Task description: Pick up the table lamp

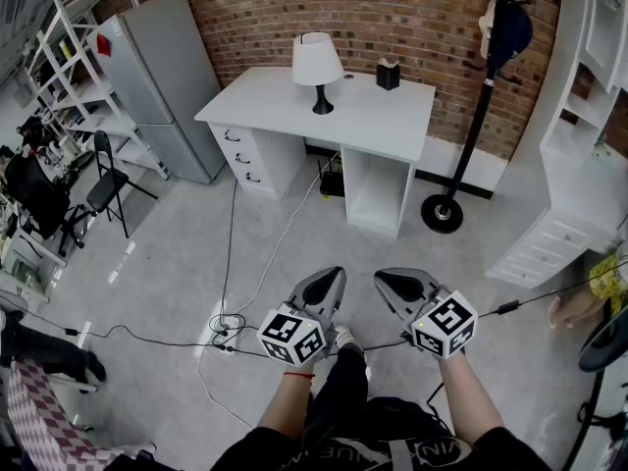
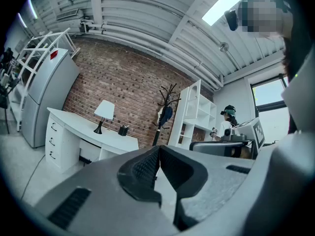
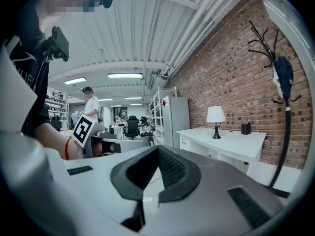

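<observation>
A person stood on the open floor well apart from the white table (image 1: 392,116), holding the left gripper (image 1: 337,272) and right gripper (image 1: 382,278) side by side, both pairs of jaws closed tight and empty. The table lamp (image 1: 317,67), white-shaded on a dark stem, stood upright and untouched near the table's far edge by the brick wall, with a dark pen holder (image 1: 389,74) to its right. The task looked to be at the approach stage: the next move would call for walking up to the table, opening one pair of jaws and closing them on the lamp's slim stem before lifting.
</observation>
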### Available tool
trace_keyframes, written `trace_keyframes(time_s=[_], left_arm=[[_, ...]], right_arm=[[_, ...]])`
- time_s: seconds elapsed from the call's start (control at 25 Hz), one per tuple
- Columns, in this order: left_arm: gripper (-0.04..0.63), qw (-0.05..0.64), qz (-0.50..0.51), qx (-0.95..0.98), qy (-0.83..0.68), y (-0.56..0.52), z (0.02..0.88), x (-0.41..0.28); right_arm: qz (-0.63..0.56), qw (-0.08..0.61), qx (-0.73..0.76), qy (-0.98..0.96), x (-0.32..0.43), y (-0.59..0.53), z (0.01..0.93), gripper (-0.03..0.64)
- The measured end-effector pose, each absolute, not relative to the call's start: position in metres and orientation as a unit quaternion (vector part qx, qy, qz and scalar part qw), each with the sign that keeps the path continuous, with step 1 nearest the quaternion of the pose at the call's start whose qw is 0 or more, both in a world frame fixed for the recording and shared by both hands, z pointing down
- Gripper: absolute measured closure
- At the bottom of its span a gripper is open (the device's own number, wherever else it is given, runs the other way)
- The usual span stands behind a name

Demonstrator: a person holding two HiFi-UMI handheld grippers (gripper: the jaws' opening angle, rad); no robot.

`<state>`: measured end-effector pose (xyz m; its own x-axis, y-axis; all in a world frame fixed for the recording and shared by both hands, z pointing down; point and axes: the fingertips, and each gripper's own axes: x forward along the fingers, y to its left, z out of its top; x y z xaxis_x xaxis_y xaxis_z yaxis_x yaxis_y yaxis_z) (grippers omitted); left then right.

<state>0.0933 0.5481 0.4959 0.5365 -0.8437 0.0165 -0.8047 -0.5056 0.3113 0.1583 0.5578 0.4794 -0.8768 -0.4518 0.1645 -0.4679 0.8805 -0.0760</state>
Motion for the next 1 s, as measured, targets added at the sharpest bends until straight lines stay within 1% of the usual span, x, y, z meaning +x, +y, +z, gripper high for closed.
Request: trace_keyframes(time_s=[0.24,0.52,0.8,1.0], left_arm=[[0.588,0.128,-0.064,0.872,-0.468,0.527,0.48,0.105],[0.586,0.107,-0.069,0.874,-0.468,0.561,0.463,0.117],[0.586,0.091,-0.062,0.875,-0.472,0.57,0.463,0.123],[0.586,0.089,-0.065,0.871,-0.48,0.558,0.465,0.113]], right_arm=[[0.051,0.062,0.258,-0.963,0.18,0.532,0.469,0.614],[0.051,0.047,0.262,-0.963,0.192,0.55,0.461,0.614],[0.035,0.041,0.249,-0.967,0.176,0.56,0.457,0.614],[0.034,0.033,0.255,-0.966,0.162,0.551,0.455,0.614]])
